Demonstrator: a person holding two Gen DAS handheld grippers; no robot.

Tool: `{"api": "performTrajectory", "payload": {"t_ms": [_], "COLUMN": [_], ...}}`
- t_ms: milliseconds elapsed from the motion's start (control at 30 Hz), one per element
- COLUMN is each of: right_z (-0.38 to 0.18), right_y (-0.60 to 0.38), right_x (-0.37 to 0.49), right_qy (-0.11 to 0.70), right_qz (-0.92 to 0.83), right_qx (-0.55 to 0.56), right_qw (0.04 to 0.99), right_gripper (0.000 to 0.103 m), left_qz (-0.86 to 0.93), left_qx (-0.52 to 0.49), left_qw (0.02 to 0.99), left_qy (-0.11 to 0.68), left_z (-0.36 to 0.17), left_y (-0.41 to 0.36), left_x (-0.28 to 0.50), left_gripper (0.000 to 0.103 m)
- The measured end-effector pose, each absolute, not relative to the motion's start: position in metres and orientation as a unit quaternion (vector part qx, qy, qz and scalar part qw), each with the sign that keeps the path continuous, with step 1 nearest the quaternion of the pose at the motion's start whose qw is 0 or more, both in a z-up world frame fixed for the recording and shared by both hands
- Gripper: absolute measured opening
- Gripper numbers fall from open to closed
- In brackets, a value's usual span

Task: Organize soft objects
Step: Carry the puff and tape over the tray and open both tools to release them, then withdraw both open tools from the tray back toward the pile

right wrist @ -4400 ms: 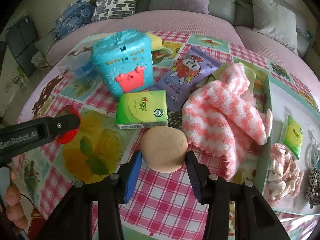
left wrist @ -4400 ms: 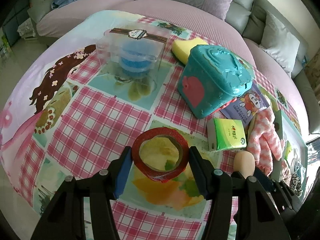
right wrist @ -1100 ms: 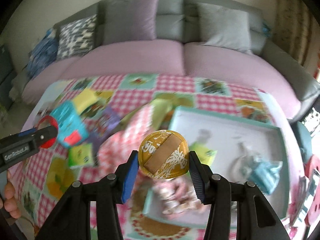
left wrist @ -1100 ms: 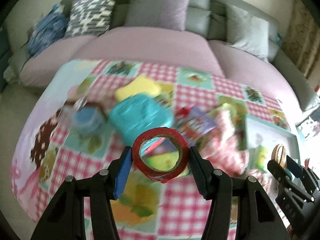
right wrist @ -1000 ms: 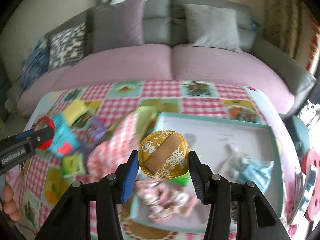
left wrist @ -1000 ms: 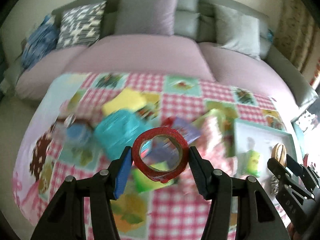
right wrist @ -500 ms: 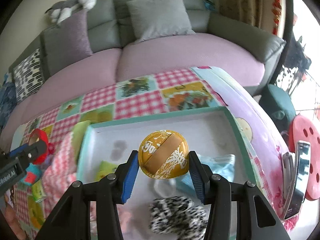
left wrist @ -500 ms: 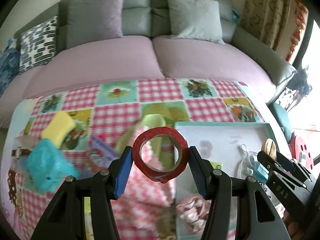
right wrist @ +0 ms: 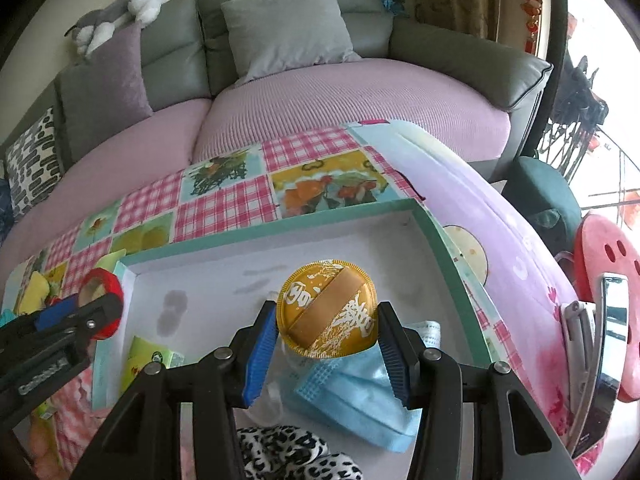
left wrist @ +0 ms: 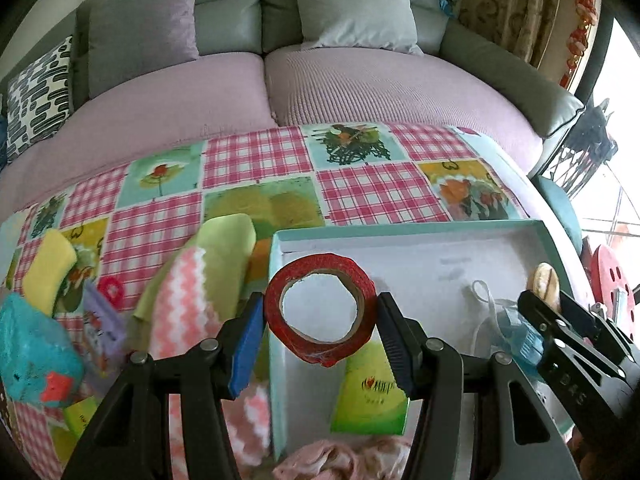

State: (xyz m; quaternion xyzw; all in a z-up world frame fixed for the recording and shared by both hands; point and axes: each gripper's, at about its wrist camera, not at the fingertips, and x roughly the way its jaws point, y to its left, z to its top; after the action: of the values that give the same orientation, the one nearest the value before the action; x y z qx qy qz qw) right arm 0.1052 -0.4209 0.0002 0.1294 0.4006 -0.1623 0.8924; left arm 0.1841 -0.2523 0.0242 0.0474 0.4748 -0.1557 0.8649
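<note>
My left gripper (left wrist: 320,330) is shut on a red tape roll (left wrist: 320,308), held above the left edge of the white tray with a teal rim (left wrist: 400,230). My right gripper (right wrist: 326,338) is shut on a round gold powder puff (right wrist: 326,314), held over the tray (right wrist: 280,224) above a blue face mask (right wrist: 356,400). In the tray also lie a green tissue pack (left wrist: 370,396), a black-and-white spotted cloth (right wrist: 288,456) and a pink cloth (left wrist: 340,460). A pink-and-white fluffy towel (left wrist: 188,312) lies left of the tray.
On the checked tablecloth (left wrist: 256,160) left of the tray are a yellow sponge (left wrist: 48,272), a teal toy box (left wrist: 32,356) and a purple packet (left wrist: 100,332). A grey and pink sofa (left wrist: 320,80) runs behind. A red stool (right wrist: 612,280) stands at the right.
Both grippers have swung right from the cluttered side of the table to over the tray, each still holding its object. The sofa's right end has come into view.
</note>
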Motion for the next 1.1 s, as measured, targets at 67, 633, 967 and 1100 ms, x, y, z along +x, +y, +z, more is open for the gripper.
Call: {"api": "performTrajectory", "payload": {"t_ms": [67, 633, 967, 1100], "right_z": [-0.001, -0.001, 0.008, 0.011], "right_y": [-0.423, -0.417, -0.406, -0.403], "right_x": [0.106, 0.113, 0.107, 0.103], "right_qy": [0.395, 0.392, 0.423, 0.43], "right_qz": [-0.161, -0.17, -0.169, -0.169], "right_qx": [0.131, 0.111, 0.088, 0.086], "right_qw": [0.895, 0.897, 0.886, 0.882], "right_gripper": [0.052, 0.071, 0.103, 0.103], "left_qz": [-0.158, -0.175, -0.151, -0.119], "left_qx": [0.05, 0.06, 0.035, 0.026], "left_qw": [0.864, 0.854, 0.866, 0.869], "left_qy": [0.476, 0.486, 0.475, 0.479], "left_z": [0.018, 0.009, 0.029, 0.027], "left_y": [-0.259, -0.273, -0.252, -0.237], "left_x": [0.189, 0.197, 0.193, 0.195], "left_gripper": [0.057, 0.061, 0.09, 0.09]}}
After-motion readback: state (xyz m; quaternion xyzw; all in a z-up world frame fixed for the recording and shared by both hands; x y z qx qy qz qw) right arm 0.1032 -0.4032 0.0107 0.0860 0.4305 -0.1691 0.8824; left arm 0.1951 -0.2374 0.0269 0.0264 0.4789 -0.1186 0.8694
